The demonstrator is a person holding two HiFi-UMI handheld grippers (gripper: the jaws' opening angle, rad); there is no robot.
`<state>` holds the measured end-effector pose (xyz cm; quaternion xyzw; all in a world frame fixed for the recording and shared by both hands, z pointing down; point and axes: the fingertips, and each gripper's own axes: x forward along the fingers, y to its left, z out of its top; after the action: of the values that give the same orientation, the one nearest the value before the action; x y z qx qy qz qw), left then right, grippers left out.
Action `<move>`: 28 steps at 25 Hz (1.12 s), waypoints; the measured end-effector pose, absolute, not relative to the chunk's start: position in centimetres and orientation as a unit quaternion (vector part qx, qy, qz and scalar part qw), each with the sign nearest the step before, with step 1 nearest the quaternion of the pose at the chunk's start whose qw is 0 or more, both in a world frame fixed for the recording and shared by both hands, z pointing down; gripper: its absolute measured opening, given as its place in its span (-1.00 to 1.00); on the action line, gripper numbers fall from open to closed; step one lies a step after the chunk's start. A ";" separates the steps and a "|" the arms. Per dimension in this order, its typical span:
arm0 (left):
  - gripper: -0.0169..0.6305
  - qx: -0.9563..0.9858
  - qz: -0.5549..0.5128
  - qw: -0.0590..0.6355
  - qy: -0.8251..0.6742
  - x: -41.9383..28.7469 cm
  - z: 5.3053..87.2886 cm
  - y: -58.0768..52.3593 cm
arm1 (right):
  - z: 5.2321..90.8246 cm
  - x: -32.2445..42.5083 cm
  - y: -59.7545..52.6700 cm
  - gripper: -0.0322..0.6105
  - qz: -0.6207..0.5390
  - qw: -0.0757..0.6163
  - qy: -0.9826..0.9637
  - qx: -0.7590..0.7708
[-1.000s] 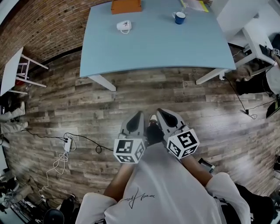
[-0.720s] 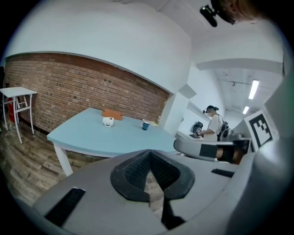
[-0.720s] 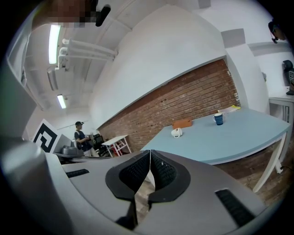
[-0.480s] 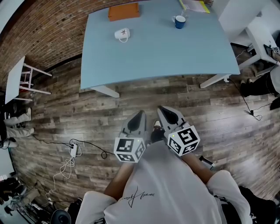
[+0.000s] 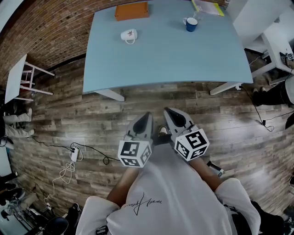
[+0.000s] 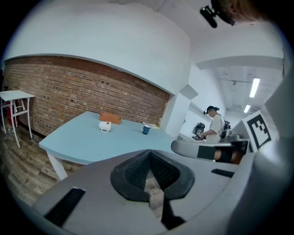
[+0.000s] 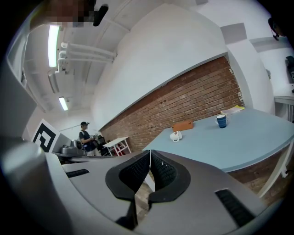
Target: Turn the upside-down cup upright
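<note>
A white cup (image 5: pixel 129 35) with a handle rests on the far left part of the light blue table (image 5: pixel 165 59); it also shows small in the left gripper view (image 6: pixel 105 125) and the right gripper view (image 7: pixel 175 136). From here I cannot tell which way its mouth faces. A blue cup (image 5: pixel 191 24) stands upright at the far right. My left gripper (image 5: pixel 146 118) and right gripper (image 5: pixel 168 113) are held close to my body over the wooden floor, well short of the table. Both are shut on nothing, with their pads meeting (image 6: pixel 150 169) (image 7: pixel 149 168).
An orange box (image 5: pixel 132 11) and yellow papers (image 5: pixel 209 6) lie at the table's far edge by the brick wall. A white side table (image 5: pixel 17 79) stands left, a white desk (image 5: pixel 275 34) right. A power strip with cable (image 5: pixel 72 153) lies on the floor. A person (image 6: pixel 214 126) stands at another desk.
The table and cups have shifted slightly in the head view as I move. Both grippers stay shut and side by side in front of my body.
</note>
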<state>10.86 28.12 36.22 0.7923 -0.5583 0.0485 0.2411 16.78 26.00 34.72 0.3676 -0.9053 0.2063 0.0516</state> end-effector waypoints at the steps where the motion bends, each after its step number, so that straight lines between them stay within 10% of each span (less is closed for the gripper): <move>1: -0.92 0.792 0.047 0.241 -0.559 10.8 36.1 28.0 | 34.7 16.8 25.9 -0.83 0.207 0.051 -0.905 0.367; 28: -0.92 0.800 0.035 0.257 -0.541 9.3 36.1 19.8 | 35.4 14.5 18.9 -0.83 0.224 0.060 -0.903 0.362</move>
<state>9.33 19.85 36.13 0.8003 -0.5406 0.0350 0.2569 14.45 18.93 35.35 0.3624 -0.9028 0.2236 0.0595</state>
